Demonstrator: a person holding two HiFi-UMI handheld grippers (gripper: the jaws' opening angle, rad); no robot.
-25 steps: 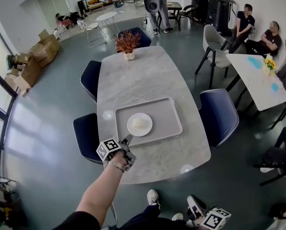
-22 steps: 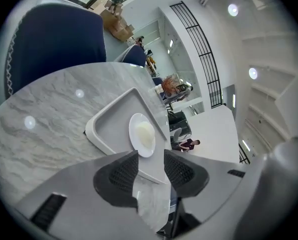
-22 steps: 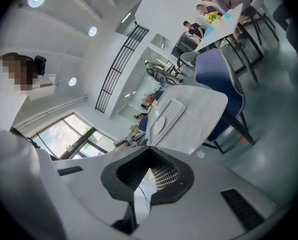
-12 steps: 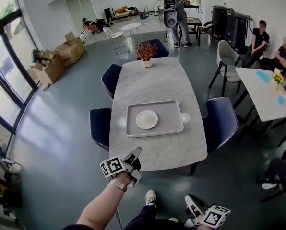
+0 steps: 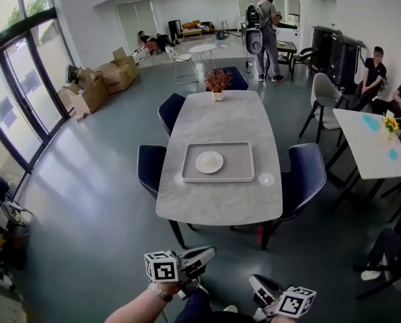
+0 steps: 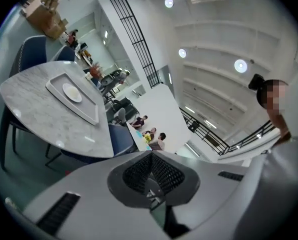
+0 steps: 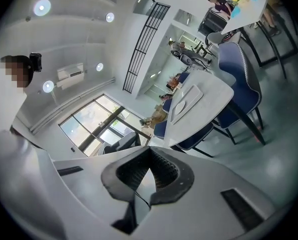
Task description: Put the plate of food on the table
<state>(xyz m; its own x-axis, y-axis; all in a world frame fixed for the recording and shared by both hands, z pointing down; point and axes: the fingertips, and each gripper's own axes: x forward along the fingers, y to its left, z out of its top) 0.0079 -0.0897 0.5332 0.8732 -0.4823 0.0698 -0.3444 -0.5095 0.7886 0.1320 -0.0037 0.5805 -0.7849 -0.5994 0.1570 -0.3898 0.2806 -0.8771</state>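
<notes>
Okay, head view: plate (image 5: 209,161) sits on grey tray (image 5: 239,172) in the middle of the marble table (image 5: 217,204), well apart from both grippers. Left gripper (image 5: 204,253) and right gripper (image 5: 260,286) hang low at the bottom edge, cubes showing black-and-white square markers. Left gripper view: jaws pressed together, nothing between, table far off. Right gripper view: jaws together, empty too.

The left gripper (image 5: 210,252) has drawn back from the tray (image 5: 238,171) and off the bench (image 5: 217,207), its fingers (image 6: 135,172) now closed together.
</notes>
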